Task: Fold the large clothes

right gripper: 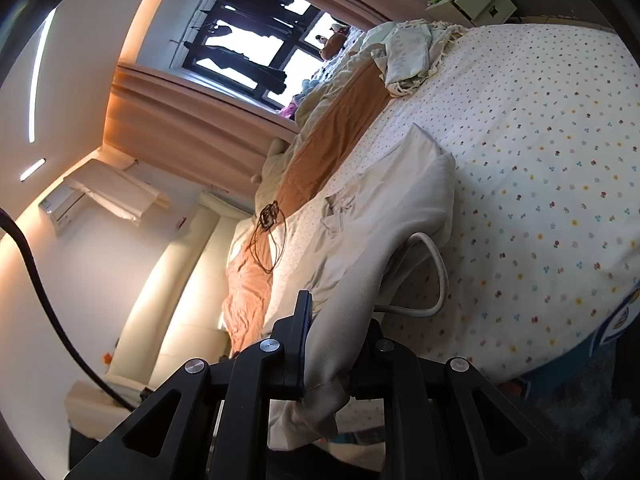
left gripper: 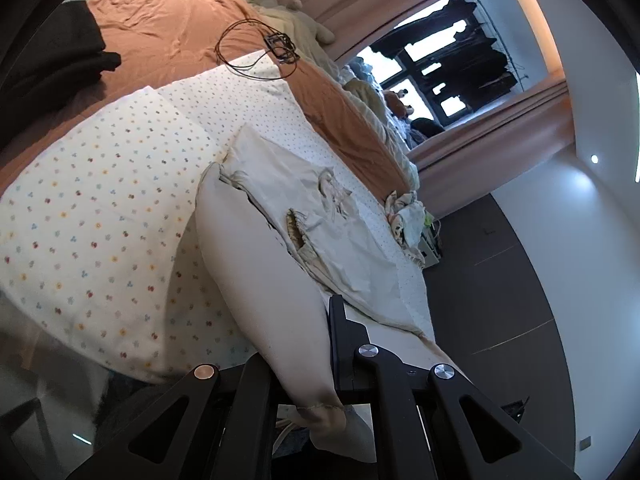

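A large cream garment with a drawstring waist lies on the flower-print sheet of the bed. My left gripper is shut on one end of it, and the cloth runs from the jaws up onto the bed. In the right wrist view the same cream garment drapes from the bed into my right gripper, which is shut on its other end. A pale cord loop hangs from under the cloth. Both held ends are lifted off the sheet.
An orange blanket covers the far part of the bed, with a black cable and small device on it. Dark clothing lies at the left. A pile of crumpled clothes sits near the bed's far edge. A window and curtains are behind.
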### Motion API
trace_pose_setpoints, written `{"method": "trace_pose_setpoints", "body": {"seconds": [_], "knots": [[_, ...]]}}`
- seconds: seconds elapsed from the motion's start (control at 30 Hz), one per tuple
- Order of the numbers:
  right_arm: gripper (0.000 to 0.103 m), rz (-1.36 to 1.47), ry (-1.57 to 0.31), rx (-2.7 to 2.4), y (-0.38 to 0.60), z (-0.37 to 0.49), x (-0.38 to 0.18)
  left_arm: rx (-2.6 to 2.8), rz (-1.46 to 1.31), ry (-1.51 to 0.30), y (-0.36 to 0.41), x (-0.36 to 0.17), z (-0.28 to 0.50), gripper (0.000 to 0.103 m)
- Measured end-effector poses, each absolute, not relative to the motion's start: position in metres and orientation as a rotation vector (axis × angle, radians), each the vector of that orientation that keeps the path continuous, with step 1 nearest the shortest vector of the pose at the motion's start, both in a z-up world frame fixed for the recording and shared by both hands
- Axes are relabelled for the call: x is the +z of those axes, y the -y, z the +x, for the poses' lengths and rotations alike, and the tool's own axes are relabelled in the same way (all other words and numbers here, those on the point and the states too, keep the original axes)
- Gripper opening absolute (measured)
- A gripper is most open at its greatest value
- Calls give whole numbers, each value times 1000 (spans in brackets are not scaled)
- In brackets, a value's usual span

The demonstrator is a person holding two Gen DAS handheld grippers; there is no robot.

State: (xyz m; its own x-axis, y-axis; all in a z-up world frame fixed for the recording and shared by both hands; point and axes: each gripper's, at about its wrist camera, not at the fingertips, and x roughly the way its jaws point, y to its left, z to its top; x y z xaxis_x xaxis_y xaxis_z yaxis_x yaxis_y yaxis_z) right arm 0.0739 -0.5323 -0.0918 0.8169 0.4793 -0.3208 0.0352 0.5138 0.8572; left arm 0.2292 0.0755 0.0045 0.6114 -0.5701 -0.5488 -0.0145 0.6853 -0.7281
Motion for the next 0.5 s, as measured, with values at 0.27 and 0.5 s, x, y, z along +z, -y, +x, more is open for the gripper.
{"method": "trace_pose_setpoints", "body": {"seconds": [0.27, 0.5], "knots": [[16, 965, -610, 353, 522, 52, -46, -279, -718, -878, -80, 49, 183, 4], [16, 878, -611, 318, 521, 66, -21, -226, -644, -889, -78, 57, 206, 4]]}}
